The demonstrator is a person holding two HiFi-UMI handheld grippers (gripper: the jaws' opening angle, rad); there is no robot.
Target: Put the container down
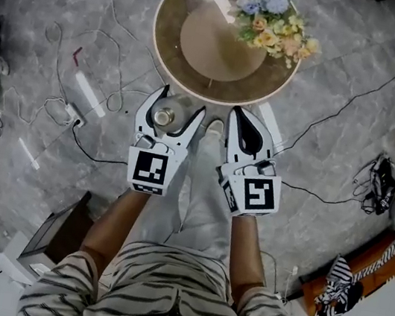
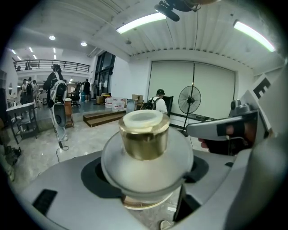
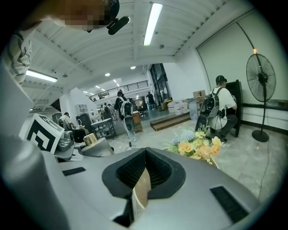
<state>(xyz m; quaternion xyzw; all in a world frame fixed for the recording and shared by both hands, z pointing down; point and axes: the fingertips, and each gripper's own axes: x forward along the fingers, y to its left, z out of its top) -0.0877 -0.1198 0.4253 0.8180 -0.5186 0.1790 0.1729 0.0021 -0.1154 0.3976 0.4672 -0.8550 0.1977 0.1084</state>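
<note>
My left fingers [image 1: 147, 112], spread wide, clasp the container [image 2: 146, 155] round its belly, just short of the bench [image 1: 196, 78]; my right fingers [image 1: 266, 147] are closed, empty. That smooth round body could slip free, or catch the rim and tip.

The container [image 2: 144, 152] has a frosted white body, a shiny gold collar and a milky white cap. The left tool [image 1: 184, 101] and right tool [image 1: 236, 112] are both pale grey-white with black lining inside the jaws, and each carries a marker cube [image 1: 151, 170] printed in black-and-white squares. The round bench [image 1: 180, 7] is brown with a lighter tan disc at its middle and a cream rim. The flowers [image 1: 275, 19] are blue, yellow, peach and white among green leaves. The floor [image 1: 343, 103] is grey marbled stone. The shirt [image 1: 166, 292] is cream with dark stripes, the trousers [image 1: 203, 192] off-white
</note>
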